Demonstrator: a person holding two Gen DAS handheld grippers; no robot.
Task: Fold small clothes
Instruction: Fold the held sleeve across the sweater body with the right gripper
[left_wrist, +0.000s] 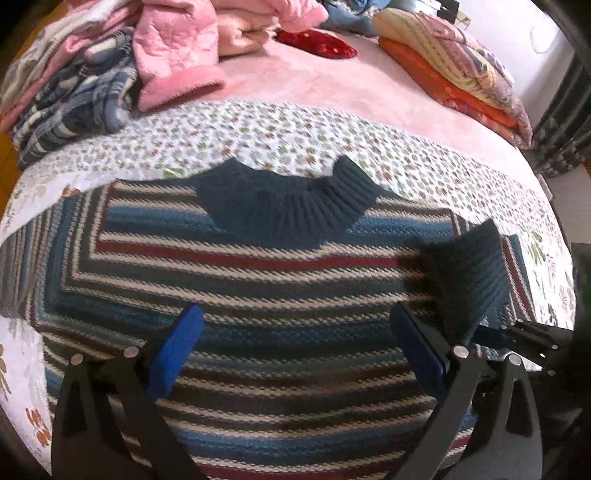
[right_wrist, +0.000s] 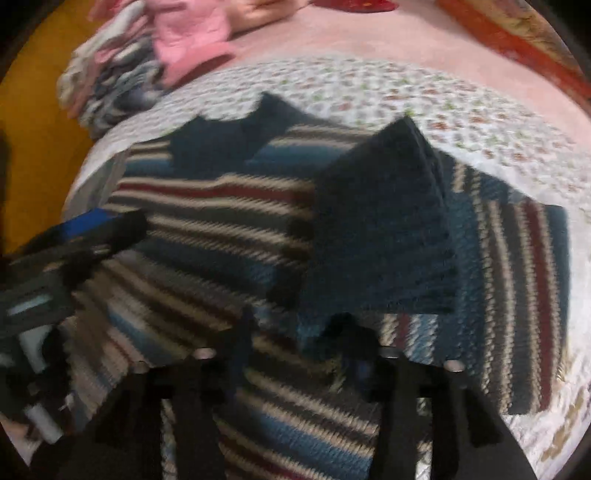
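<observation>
- Knitted striped sweater (left_wrist: 258, 280), one only, lies flat on the floral sheet (left_wrist: 280, 136) of the bed: blue, cream, red and dark bands, ribbed dark teal collar (left_wrist: 291, 206).
- One sleeve is folded in over the body, its dark cuff (left_wrist: 476, 273) raised at the right.
- Two grippers: left gripper (left_wrist: 295, 354) jaws spread wide above the sweater; right gripper (right_wrist: 295, 354) jaws, blurred, appear parted just below the cuff.
- Beyond: pink jacket (left_wrist: 177, 55), folded quilts (left_wrist: 461, 74), one red item (left_wrist: 317, 44).

Each hand-held gripper (left_wrist: 295, 350) has black angular arms, silver round rivets and flat blue finger pads (left_wrist: 177, 350).
</observation>
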